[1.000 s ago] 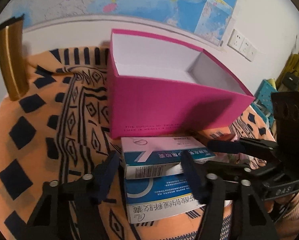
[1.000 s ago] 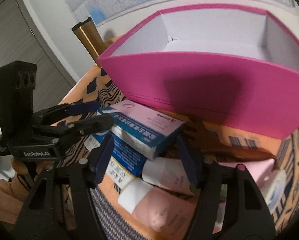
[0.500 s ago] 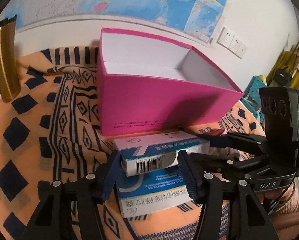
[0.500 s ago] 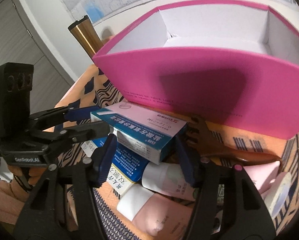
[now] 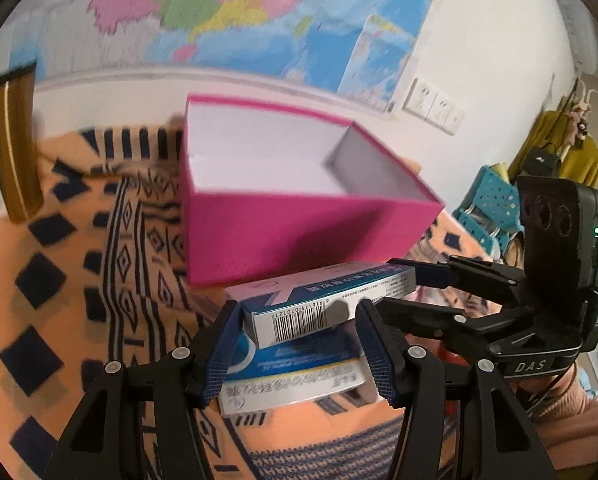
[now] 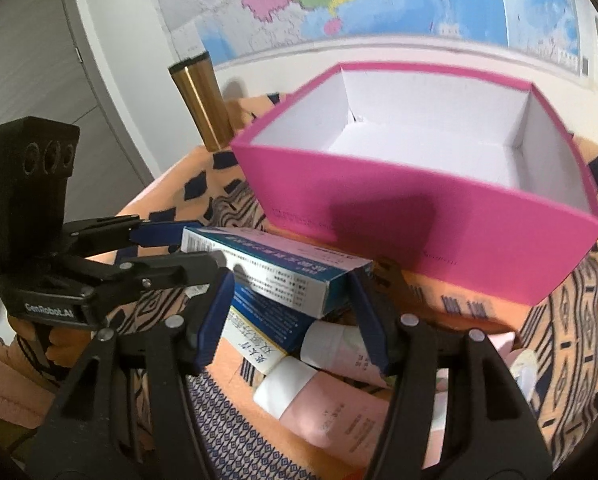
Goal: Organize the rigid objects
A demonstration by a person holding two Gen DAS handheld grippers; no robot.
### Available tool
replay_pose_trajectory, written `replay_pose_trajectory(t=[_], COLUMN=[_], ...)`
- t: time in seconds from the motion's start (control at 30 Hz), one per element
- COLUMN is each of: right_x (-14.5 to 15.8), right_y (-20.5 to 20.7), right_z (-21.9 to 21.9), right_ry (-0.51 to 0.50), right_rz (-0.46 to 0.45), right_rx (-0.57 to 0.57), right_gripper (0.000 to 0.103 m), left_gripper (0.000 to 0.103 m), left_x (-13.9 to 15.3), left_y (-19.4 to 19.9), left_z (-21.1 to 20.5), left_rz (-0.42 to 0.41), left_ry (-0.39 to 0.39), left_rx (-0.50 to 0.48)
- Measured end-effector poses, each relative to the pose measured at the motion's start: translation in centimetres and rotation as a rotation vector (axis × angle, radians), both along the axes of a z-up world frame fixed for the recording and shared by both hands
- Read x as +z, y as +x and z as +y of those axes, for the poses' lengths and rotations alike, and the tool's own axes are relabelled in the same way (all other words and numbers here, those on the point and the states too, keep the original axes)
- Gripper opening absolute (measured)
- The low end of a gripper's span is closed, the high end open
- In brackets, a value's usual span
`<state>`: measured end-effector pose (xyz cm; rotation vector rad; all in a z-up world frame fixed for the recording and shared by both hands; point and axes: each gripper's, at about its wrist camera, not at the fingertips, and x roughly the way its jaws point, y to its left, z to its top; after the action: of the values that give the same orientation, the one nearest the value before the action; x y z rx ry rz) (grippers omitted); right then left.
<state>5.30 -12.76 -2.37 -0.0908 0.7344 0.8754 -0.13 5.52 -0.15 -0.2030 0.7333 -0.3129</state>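
One open pink box (image 5: 299, 224) stands on the patterned cloth of the desk (image 5: 79, 280), with two stacked medicine cartons in front of it and two pink-and-white tubes (image 6: 331, 404) lying beside them — a gold flask (image 6: 201, 104) stands behind. Both tongs pinch the upper carton (image 5: 319, 300), lifted just clear of the lower carton (image 5: 295, 376): the left tongs (image 5: 299, 344) across its barcode end, the right tongs (image 6: 291, 312) across the opposite end, each pair spread only to the carton's width.

- You can read "DAS" on the right gripper (image 5: 415, 292).
- "GenRobot.AI" stands on the left gripper (image 6: 187, 248).
- The medicine box (image 5: 319, 304) shows a barcode numbered 6916119070121; its Chinese print is blurred.
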Motion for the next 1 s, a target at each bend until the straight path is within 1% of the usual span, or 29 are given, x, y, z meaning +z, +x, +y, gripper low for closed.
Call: replay_pose_trajectory(t=[0.2, 0.33, 0.4, 0.47, 0.53, 0.7, 0.8, 0.9, 1.0], right_x=[3.7, 6.0, 6.8, 7.2, 7.1, 6.0, 4.7, 3.3, 1.9], right_y=[-0.7, -0.3, 0.4, 1.4, 2.9, 6.7, 8.9, 10.4, 11.6], right_z=[-1.2, -1.2, -0.9, -0.7, -0.2, 0.8, 1.6, 2.5, 3.3], right_ry=[0.050, 0.066, 0.072, 0.075, 0.070, 0.059, 0.044, 0.014, -0.020], right_rz=[-0.087, -0.156, -0.180, -0.189, -0.181, -0.142, -0.115, -0.091, -0.051], right_rx=[0.000, 0.000, 0.004, 0.000, -0.003, -0.018, -0.015, -0.010, 0.006], right_gripper=[0.062, 0.062, 0.062, 0.062, 0.062, 0.062, 0.062, 0.062, 0.062], left_gripper=[0.059, 0.059, 0.059, 0.059, 0.059, 0.059, 0.059, 0.059, 0.059], left_x=[3.6, 5.7, 6.4, 6.7, 6.6, 5.5, 4.5, 3.3, 2.3], left_y=[-0.4, 0.6, 1.5, 2.8, 4.1, 7.7, 9.3, 10.8, 11.4], left_z=[-0.6, -0.7, -0.6, -0.4, -0.3, 0.3, 0.3, 0.5, 0.5], left_rz=[-0.113, -0.181, -0.203, -0.202, -0.201, -0.159, -0.157, -0.130, -0.117], left_ry=[0.030, 0.053, 0.071, 0.075, 0.088, 0.105, 0.160, 0.185, 0.229], left_rx=[-0.020, -0.021, -0.014, -0.009, -0.008, 0.011, 0.034, 0.048, 0.058])
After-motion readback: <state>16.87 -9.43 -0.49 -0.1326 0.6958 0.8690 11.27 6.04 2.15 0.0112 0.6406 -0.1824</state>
